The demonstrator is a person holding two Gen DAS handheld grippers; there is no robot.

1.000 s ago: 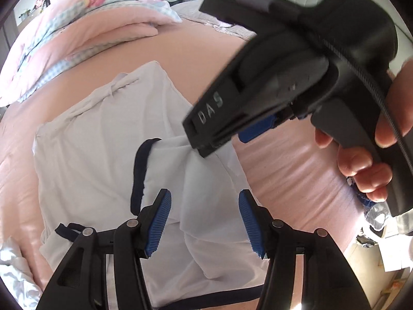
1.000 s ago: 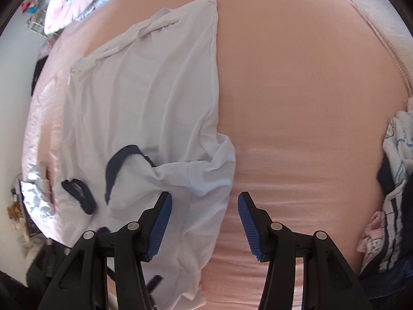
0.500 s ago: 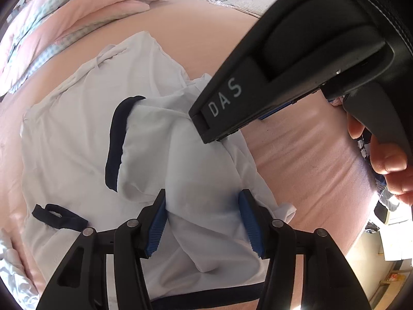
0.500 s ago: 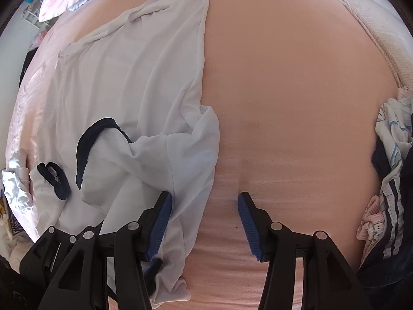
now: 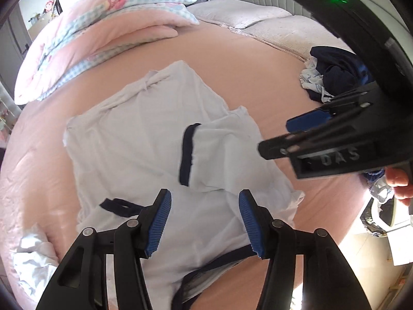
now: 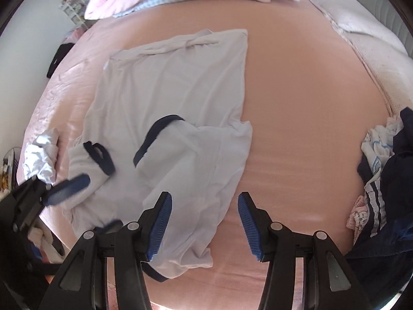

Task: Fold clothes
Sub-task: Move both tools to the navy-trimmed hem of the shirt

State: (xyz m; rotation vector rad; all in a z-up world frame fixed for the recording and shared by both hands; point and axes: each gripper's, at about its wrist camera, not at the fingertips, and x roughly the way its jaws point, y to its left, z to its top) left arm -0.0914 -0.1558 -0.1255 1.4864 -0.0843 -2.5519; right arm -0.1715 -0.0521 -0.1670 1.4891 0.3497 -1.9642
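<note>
On the bed (image 6: 296, 103), the white shirt (image 6: 167, 90) has one sleeve folded in; remaining folds await, the left hand-held gripper (image 5: 204, 222) and right hand-held gripper (image 6: 204, 222) both half-wide, empty.

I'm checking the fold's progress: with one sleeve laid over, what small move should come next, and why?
Probably bring the left gripper down to the unfolded sleeve with the navy cuff: it still sticks out from the white shirt, and both grippers' jaws are open and empty.
</note>
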